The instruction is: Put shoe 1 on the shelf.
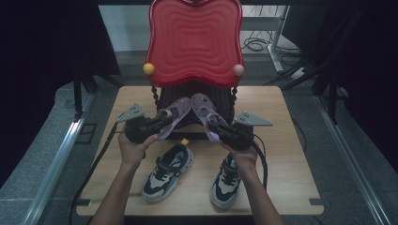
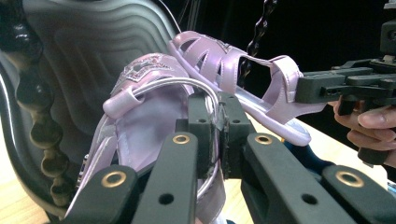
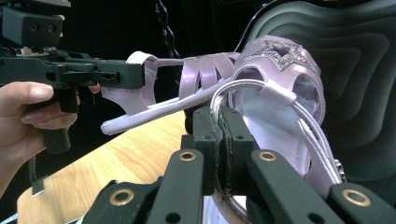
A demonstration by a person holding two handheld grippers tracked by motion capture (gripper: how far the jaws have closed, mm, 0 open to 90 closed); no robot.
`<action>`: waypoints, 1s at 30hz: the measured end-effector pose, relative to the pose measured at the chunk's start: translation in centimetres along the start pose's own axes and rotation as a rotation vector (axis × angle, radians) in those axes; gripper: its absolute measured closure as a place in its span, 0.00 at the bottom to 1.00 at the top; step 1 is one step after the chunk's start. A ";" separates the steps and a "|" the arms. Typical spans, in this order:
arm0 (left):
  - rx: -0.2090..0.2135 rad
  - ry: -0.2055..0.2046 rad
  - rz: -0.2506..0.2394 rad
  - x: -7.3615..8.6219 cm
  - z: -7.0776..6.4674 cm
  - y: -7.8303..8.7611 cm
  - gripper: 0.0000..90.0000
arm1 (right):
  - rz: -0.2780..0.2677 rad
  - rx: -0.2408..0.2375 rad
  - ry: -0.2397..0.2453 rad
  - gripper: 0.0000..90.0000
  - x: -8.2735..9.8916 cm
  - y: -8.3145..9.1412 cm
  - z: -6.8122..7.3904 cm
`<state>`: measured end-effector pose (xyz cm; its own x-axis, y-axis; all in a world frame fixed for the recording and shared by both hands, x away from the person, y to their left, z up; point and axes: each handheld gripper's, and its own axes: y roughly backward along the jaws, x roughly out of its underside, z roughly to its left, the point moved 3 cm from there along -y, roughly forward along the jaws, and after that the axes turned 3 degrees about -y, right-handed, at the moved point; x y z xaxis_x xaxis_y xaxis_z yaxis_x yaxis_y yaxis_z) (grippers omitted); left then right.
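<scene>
Two lilac sandals hang in the air over the wooden table (image 1: 277, 154), toes toward the dark ribbed base of a red chair-like stand (image 1: 195, 42). My left gripper (image 1: 161, 123) is shut on the heel strap of the left sandal (image 1: 176, 112). In the left gripper view, the jaws (image 2: 217, 122) pinch the silvery strap of that sandal (image 2: 140, 116); the other sandal (image 2: 224, 65) and the right gripper (image 2: 336, 86) show behind. My right gripper (image 1: 214, 127) is shut on the right sandal (image 1: 204, 107); its own view shows the jaws (image 3: 218, 119) clamped on that sandal's (image 3: 280, 98) strap.
Two dark and cream sneakers (image 1: 169, 171) (image 1: 226, 180) stand on the table near its front edge, between my forearms. A small yellow object (image 1: 185, 141) lies behind the left sneaker. The stand carries a yellow ball (image 1: 148, 69) and a pink ball (image 1: 238, 70).
</scene>
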<state>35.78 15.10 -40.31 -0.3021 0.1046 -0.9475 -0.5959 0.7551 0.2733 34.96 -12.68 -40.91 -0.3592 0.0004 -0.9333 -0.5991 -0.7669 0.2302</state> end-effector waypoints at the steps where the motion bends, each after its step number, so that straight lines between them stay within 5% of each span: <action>1: -0.003 -0.002 0.002 -0.1 0.0 -0.1 0.95 | 0.005 -0.001 0.003 0.97 -0.1 -0.1 0.0; 30: -0.028 0.000 -0.035 -0.7 0.1 -2.1 0.95 | 0.002 -0.003 0.017 0.96 -0.8 -1.6 -0.7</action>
<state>37.29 13.51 -40.23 -0.2802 0.0782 -0.9567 -0.6267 0.7401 0.2440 36.67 -11.94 -40.73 -0.3483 -0.0123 -0.9373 -0.5959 -0.7690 0.2315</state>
